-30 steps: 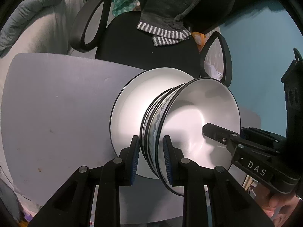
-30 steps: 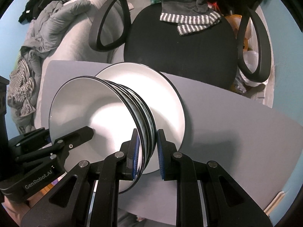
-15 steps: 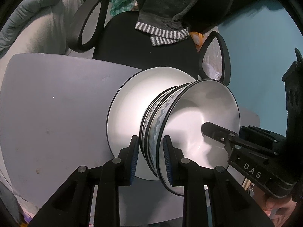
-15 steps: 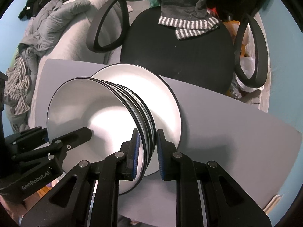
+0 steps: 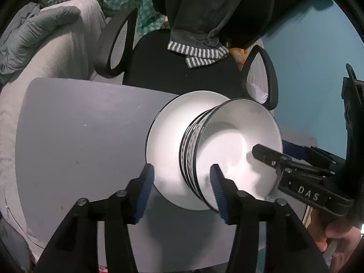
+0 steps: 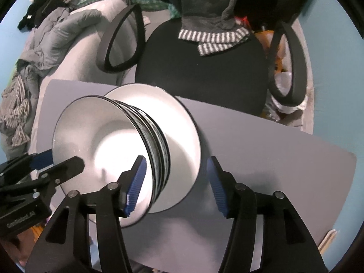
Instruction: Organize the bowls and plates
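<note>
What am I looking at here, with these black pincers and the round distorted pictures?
These are two hand-held grippers, each with a fisheye camera looking along its two fingers. One picture is from the left gripper, the other from the right gripper; each also catches the other tool at its edge. On the grey table a stack of bowls sits on a white plate. Both grippers are open, their blue pads on either side of the bowl rims, so nothing is held. Behind the table stands a black office chair with clothing draped over it.
</note>
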{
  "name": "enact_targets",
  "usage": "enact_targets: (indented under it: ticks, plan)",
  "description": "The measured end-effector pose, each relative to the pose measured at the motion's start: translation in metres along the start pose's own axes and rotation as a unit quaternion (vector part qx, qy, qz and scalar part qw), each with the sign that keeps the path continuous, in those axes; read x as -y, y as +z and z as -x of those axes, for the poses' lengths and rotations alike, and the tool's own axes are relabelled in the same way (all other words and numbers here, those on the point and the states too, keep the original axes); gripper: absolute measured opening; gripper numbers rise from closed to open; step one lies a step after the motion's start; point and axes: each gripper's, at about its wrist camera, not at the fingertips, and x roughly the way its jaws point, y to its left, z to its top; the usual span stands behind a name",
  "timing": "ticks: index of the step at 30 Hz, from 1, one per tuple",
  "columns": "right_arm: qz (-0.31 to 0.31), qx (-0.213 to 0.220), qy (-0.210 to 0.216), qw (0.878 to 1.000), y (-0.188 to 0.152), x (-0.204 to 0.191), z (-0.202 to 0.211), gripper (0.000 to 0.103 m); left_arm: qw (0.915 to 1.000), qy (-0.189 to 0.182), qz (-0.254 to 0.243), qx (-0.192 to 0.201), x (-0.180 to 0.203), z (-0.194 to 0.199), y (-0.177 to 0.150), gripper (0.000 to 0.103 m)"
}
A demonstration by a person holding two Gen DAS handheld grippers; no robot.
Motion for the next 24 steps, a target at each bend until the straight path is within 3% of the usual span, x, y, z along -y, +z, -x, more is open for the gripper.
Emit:
enact_targets:
  ticks: [6,9,13,17,24]
  plan:
    - [0.007,0.046,-0.017,0.999,-0.007,-0.007,0.039,0.058,0.9990,0.008,0.002,0.043,0.000,0.037,-0.014,0.063]
    - [0.009,0.062,-0.018,0.998,-0.010,-0.009,0.057,0.058,0.9979,0.018,-0.003,0.062,0.005,0.053,-0.020,0.074]
    - [0.006,0.085,-0.017,0.996,-0.017,-0.011,0.086,0.058,0.9958,0.031,-0.021,0.083,0.018,0.075,-0.030,0.079]
    - [0.008,0.109,-0.024,0.994,-0.026,-0.013,0.110,0.058,0.9926,0.042,-0.043,0.106,0.033,0.096,-0.041,0.080]
    - [-0.004,0.135,-0.017,0.991,-0.040,-0.013,0.140,0.058,0.9899,0.025,-0.050,0.130,0.045,0.127,-0.052,0.080]
